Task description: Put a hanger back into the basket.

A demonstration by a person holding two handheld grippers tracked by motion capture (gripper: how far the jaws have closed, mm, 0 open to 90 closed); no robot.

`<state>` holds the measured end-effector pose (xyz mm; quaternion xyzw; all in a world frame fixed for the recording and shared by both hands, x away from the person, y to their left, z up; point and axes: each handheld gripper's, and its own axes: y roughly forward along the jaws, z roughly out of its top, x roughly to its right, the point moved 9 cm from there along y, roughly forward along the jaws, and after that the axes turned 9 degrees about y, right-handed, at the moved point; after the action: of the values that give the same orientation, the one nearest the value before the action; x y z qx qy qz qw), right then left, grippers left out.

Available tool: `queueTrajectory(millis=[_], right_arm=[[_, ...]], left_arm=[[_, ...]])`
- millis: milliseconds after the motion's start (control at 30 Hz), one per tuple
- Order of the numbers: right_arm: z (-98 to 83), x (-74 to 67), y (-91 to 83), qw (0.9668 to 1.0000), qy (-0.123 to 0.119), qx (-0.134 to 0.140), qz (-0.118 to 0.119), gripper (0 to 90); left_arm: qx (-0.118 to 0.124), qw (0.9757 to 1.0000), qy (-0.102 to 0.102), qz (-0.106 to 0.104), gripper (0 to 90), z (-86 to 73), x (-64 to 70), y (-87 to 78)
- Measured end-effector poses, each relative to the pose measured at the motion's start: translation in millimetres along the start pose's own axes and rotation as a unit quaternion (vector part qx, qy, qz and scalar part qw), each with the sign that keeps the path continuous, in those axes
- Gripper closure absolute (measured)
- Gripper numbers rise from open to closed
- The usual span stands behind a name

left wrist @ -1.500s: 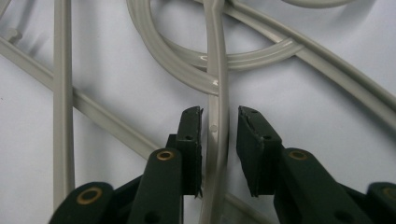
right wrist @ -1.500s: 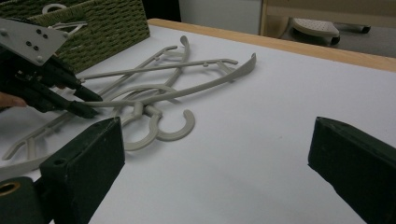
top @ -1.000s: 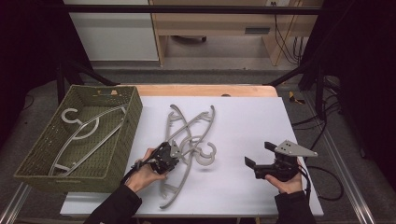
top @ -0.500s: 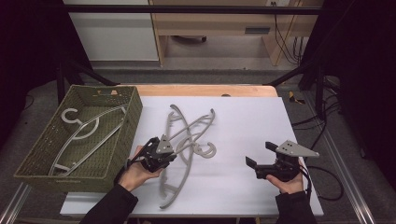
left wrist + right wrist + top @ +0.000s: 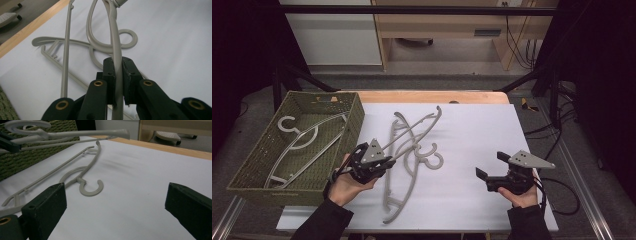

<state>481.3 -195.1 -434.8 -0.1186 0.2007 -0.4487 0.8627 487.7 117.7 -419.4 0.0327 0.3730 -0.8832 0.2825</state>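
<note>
One grey plastic hanger (image 5: 412,131) is lifted, tilted off the table; another hanger (image 5: 404,192) lies flat beneath, near the front-left corner.

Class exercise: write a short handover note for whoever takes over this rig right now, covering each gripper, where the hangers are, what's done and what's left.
Left gripper: shut on a grey hanger, held off the white table.
Right gripper: open, nothing between its jaws, near the table's right edge.
Done: one hanger in basket lies in the green basket.
Left, probably: move the held hanger to the basket, then the hanger on table.
</note>
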Motion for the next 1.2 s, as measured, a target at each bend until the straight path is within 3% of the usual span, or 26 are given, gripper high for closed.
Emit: queueTrajectory(millis=[700,1067,1200], right_arm=[[1.7,1.2,-2.6,1.0000,0.001,0.005,-0.001,3.8],[2.8,3.3,-4.4,1.0000,0.003,0.007,-0.004,3.7],[2.9,3.6,-4.5,0.9999,0.004,0.008,-0.005,3.3]], left_arm=[[0.044,0.9989,-0.013,0.008,82.0,19.6,-6.0,-55.0],[0.051,0.9983,-0.020,0.022,82.1,17.5,-28.0,-83.6],[0.054,0.9977,-0.032,0.025,82.0,11.2,-47.9,-103.1]])
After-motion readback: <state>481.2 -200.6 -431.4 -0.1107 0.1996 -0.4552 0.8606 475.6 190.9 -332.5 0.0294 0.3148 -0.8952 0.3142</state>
